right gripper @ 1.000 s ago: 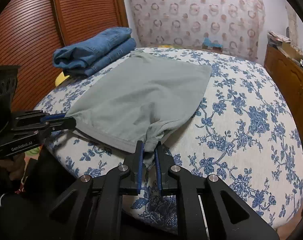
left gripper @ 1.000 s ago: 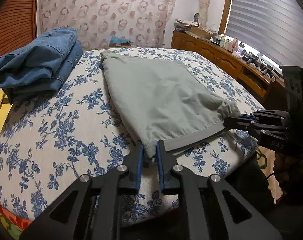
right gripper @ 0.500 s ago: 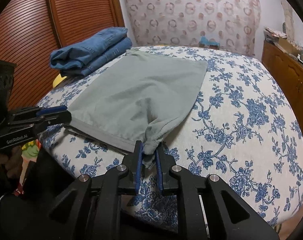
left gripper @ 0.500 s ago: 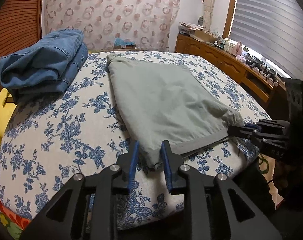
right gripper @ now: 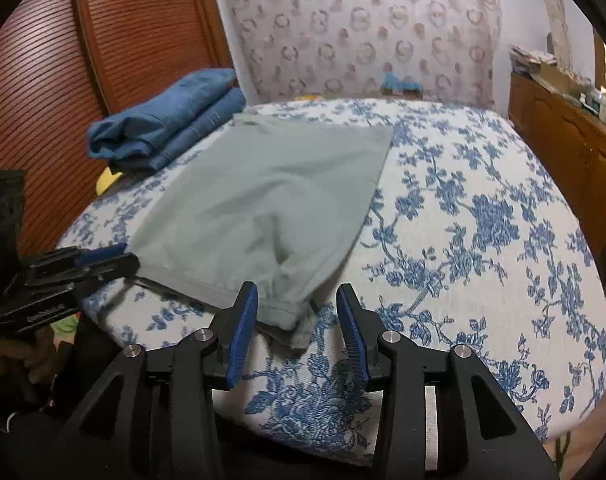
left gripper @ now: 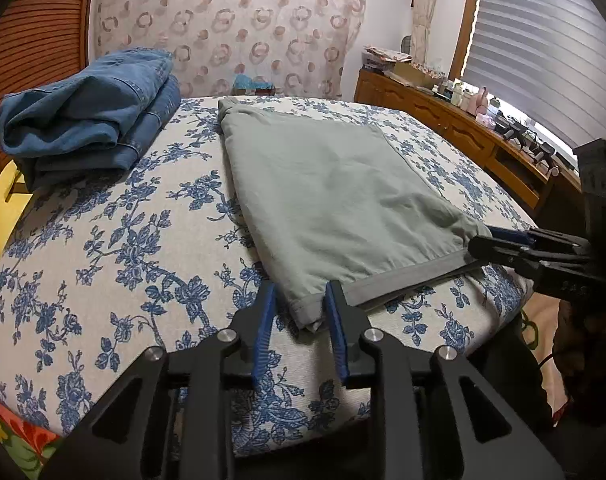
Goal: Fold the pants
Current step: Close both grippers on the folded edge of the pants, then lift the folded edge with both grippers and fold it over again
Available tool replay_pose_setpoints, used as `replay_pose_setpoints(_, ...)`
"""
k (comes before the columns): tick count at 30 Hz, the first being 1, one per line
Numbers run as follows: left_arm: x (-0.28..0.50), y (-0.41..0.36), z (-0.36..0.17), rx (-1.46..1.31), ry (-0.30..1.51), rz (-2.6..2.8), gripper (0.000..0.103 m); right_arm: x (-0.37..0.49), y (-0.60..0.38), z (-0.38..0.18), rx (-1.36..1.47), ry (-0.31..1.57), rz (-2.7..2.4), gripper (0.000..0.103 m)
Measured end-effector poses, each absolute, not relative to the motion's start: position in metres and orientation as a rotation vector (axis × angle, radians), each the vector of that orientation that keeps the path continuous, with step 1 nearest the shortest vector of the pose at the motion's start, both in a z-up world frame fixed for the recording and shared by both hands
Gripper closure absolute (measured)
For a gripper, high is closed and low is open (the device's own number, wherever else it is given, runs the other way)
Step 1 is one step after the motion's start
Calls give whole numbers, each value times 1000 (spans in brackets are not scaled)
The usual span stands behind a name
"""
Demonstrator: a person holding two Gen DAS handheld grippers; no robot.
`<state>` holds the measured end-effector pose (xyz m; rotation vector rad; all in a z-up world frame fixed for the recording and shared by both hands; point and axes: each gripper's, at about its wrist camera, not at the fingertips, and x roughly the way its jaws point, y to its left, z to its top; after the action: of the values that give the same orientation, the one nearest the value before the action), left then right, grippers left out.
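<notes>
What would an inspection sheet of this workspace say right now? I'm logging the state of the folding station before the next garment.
Surface: bed with blue floral cover, mostly bare.
Job's things: grey-green pants, folded, lying flat on the bed.
Clutter: folded blue jeans stacked at the far left; yellow item beside the bed.
Grippers: left gripper and right gripper both opening, a near corner of the pants between each pair of jaws, pads clear of it.
Cables: nothing seen.
Surroundings: wooden sideboard with small items, window blind, slatted wooden door.
</notes>
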<state>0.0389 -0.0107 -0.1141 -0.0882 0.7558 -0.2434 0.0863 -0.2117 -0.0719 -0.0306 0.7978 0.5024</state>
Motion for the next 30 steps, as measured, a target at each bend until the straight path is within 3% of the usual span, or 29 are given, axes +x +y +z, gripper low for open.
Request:
replay_pose_setpoints(9,35,-11,-116,-96,754,-263,77,85,-203,-79,-52,817,524,62)
replay_pose_setpoints(12,33,-15,-117,-81,751,-272,77,83,-200,-80,-72,810,521,72)
replay_pose_setpoints(17,33,-15,-115,-83,745,-294,90,84,-198,-81,-73,810,546,92)
replay_pose_setpoints(19,34,-13,-113,-98,742,-296,95,84,-198,-80,-73,806,555,93)
replay_pose_setpoints(30,25,-11,-72,-102,645,-322,96,74,-200,-51,-69,731,587,94)
